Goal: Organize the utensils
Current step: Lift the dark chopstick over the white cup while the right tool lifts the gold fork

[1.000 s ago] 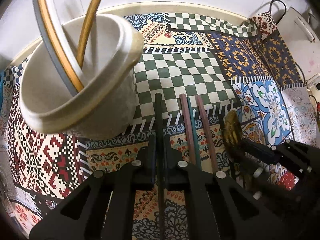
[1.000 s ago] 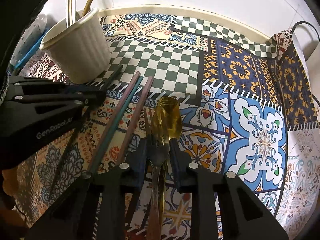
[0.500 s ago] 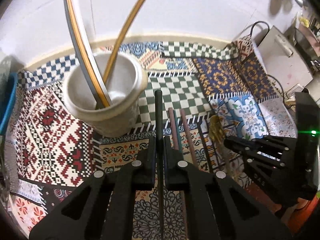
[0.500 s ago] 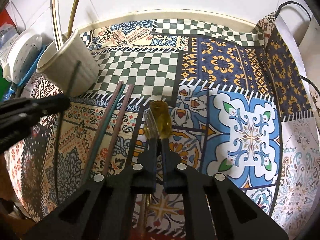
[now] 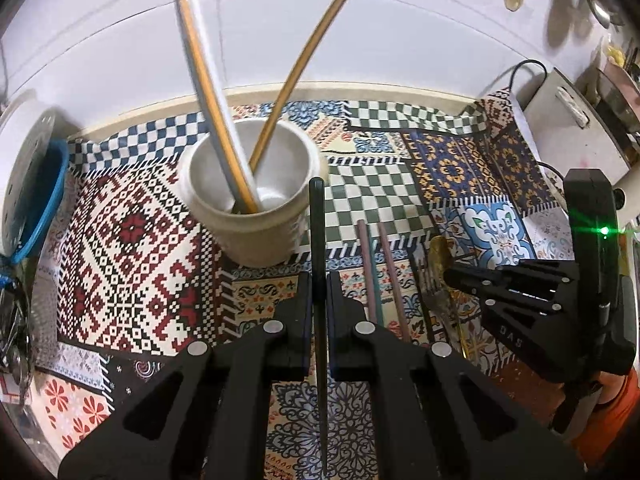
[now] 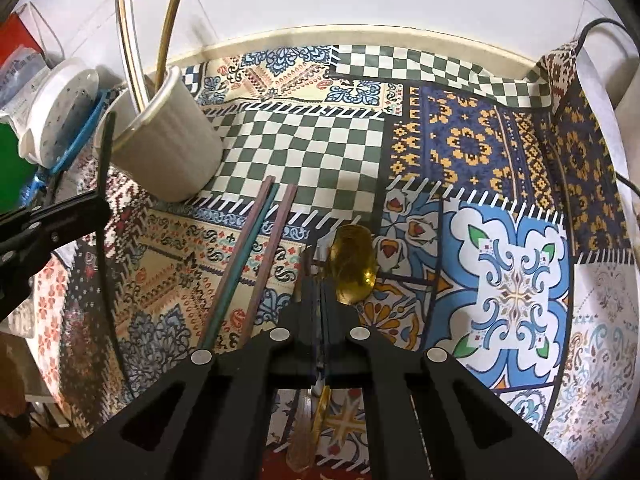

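Left gripper (image 5: 319,280): pointed steeply down, raised above the counter (image 5: 132,240), jaws pinching a black chopstick (image 5: 317,232) just beside the white utensil holder (image 5: 248,196). Right gripper (image 6: 320,300): pointed steeply down, low over the counter, jaws pressed onto a fork (image 6: 310,258) beside a gold spoon (image 6: 352,268).

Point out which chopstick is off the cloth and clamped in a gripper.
The black chopstick, pinched upright in the left gripper. The pink chopsticks and the teal chopstick lie loose on the patterned cloth.
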### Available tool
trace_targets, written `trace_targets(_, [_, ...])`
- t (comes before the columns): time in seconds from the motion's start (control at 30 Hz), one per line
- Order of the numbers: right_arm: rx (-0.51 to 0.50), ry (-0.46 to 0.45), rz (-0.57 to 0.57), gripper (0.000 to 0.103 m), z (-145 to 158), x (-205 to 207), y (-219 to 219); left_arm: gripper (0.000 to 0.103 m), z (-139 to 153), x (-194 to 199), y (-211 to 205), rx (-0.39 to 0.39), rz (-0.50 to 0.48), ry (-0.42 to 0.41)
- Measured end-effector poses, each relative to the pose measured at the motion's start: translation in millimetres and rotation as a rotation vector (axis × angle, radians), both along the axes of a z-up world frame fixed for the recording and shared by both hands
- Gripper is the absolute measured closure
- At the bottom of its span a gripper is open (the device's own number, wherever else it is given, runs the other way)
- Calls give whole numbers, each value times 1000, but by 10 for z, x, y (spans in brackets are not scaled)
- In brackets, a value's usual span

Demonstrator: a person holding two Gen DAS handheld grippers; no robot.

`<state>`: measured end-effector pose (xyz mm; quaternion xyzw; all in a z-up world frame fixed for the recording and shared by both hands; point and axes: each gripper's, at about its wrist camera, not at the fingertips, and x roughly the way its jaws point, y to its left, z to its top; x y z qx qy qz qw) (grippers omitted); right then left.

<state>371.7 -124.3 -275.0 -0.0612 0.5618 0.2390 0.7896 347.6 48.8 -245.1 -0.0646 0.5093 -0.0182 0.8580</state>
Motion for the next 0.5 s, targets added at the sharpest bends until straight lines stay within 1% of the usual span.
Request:
trace_targets(0.07, [0,18,-1,97,-20,44,-9,98,-10,11,38,-2,16,2])
trace_targets(0.13, [17,41,-14,87,-33,102,-54,98,-12,4,84,-3,31,-1])
trace_targets(0.2, [20,37,-28,80,-35,155,-95,98,-12,-18,119,-6,46,-4])
trace_targets(0.33, [21,45,-36,79,-23,187,-189,98,-31,-69,206,-9,79,-3])
trace_targets(0.5, [-1,58,-2,79,-58,142,-149,99,-114,-116,275,-1,103,10])
